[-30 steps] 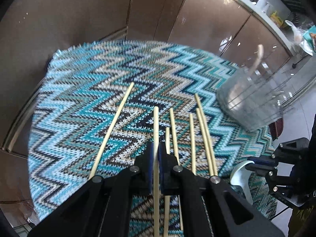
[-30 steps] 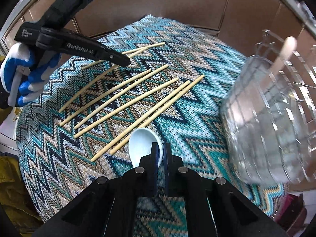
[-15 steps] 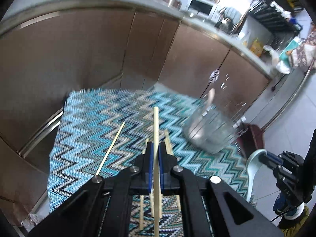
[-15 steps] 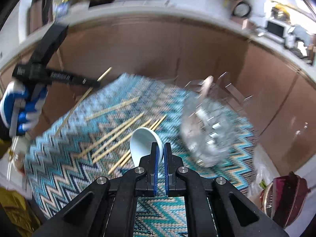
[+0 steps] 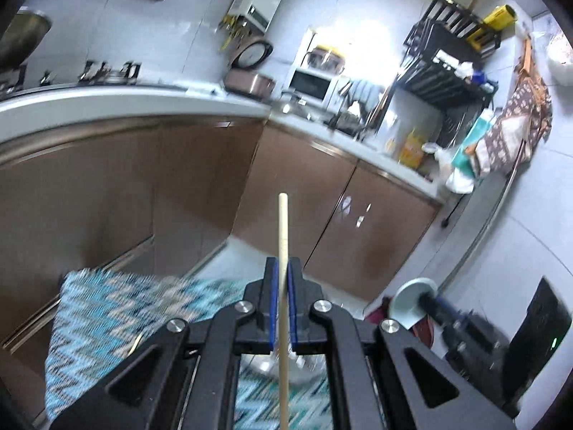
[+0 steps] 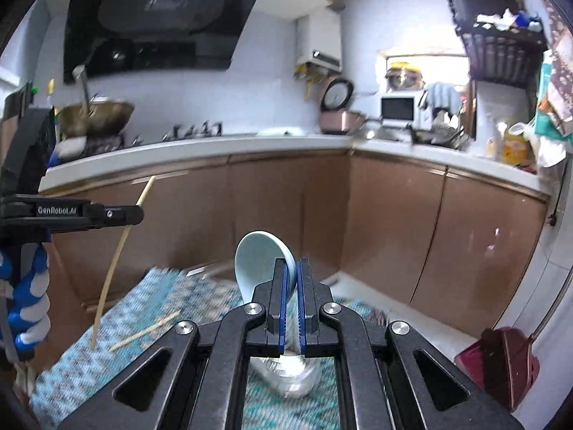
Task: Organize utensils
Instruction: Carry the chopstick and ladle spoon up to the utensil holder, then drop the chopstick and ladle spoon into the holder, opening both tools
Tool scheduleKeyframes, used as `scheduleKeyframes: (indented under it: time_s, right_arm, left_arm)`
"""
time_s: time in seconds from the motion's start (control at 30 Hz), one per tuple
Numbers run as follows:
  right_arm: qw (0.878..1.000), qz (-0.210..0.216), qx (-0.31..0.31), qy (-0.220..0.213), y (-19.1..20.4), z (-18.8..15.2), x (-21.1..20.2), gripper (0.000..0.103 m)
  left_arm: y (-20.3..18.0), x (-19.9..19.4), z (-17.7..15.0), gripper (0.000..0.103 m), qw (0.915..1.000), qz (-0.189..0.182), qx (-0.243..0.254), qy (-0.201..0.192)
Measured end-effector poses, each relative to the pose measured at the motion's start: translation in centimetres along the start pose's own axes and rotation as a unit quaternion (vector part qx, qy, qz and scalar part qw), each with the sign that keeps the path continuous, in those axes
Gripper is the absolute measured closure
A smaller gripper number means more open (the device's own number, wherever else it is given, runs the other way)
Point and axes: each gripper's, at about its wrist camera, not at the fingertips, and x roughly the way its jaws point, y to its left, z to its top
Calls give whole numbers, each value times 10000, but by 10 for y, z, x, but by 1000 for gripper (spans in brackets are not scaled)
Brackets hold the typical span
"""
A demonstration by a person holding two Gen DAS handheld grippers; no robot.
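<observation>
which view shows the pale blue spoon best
The right wrist view: the spoon sits centre frame with its bowl open to the camera and its handle clamped in the right gripper. The left wrist view catches only a small, blurred spoon at the lower right.

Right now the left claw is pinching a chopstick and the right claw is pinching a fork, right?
Not quite. The left claw does pinch a chopstick, but the right claw pinches a pale blue spoon, not a fork. The right wrist view shows its bowl poking above the claw.
</observation>
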Motion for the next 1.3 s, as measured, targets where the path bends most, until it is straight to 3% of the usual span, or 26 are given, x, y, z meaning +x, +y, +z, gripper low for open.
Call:
scheduleKeyframes:
  time_s: [0.27, 0.43, 0.77, 0.9, 1.0, 1.3]
  right_arm:
    - [9978, -476, -37, -456, -14, 3, 40, 98]
    - [9957, -684, -184, -603, -16, -10, 62, 98]
    - [9944, -873, -168, -578, -14, -54, 87, 98]
    - [9952, -807, -247, -497, -6, -70, 86, 98]
    - [9960, -767, -239, -402, -3, -77, 85, 90]
    - [9957, -865, -53, -339, -8, -79, 59, 72]
  left_arm:
    - [-20, 60, 17, 99, 9968, 102, -190, -773]
    - [-16, 99, 8, 99, 9911, 465, -268, -1221]
    - [0, 150, -49, 97, 9896, 746, -214, -1211]
    - [9, 149, -63, 94, 9909, 773, -306, -1056]
    - [12, 145, -70, 77, 9921, 765, -282, -952]
    - [13, 94, -73, 63, 9916, 865, -63, -957]
